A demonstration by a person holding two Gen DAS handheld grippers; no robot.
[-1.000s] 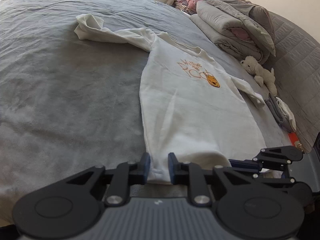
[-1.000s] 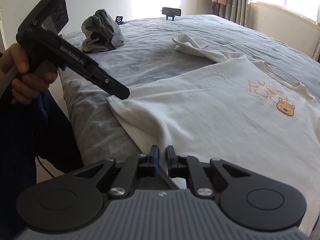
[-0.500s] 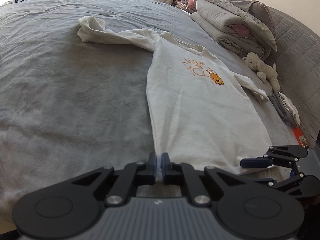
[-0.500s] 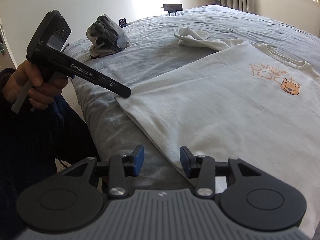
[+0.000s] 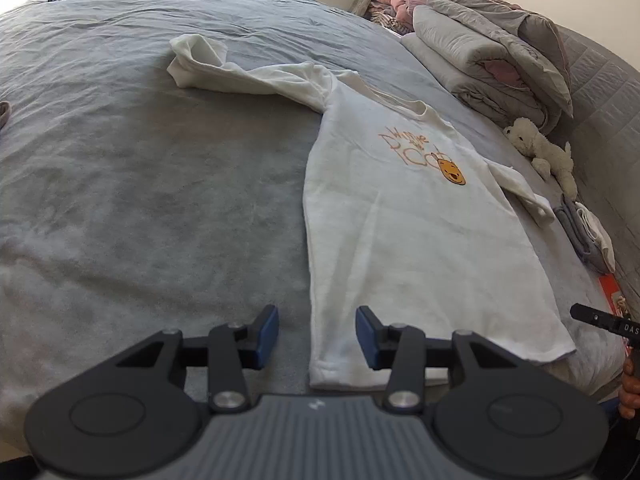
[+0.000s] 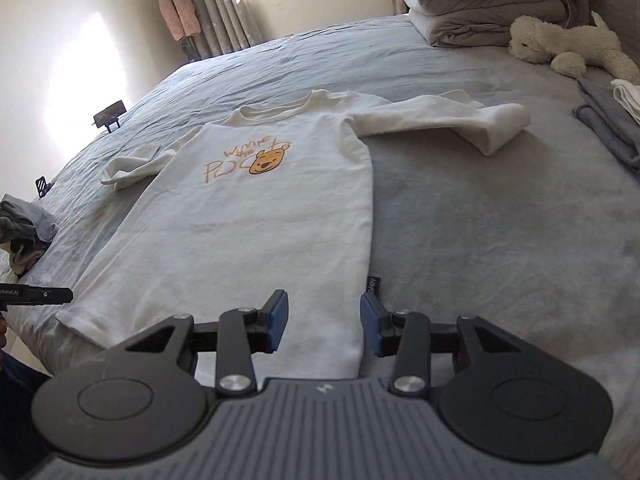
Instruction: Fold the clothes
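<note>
White cotton fills the near ground on both my feeds: the long-sleeved shirt (image 6: pixel 256 232) lies flat, print up, on the grey bedspread (image 5: pixel 140 200). My left gripper (image 5: pixel 318 336) is opening, its blue pads apart with the shirt's bottom left corner on the bed between them, not pinched. My right gripper (image 6: pixel 323 322) stands released as well, jaws spread over the bottom right corner, where a small dark side label (image 6: pixel 373 282) sticks out. Each gripper's housing cuts off the hem beneath it, so I cannot see the bed's near edge. From the left wrist, only the tip of the other tool and a bit of hand show at the right border. The orange lettering on the chest I read only partly. Further out, one sleeve (image 6: pixel 460 124) stretches sideways, the other lies crumpled. A rumpled garment pile (image 6: pixel 24 232) is cropped at the left edge. Beyond sit folded quilts (image 5: pixel 492 64), a plush toy (image 6: pixel 568 46), curtains and a bright window.
</note>
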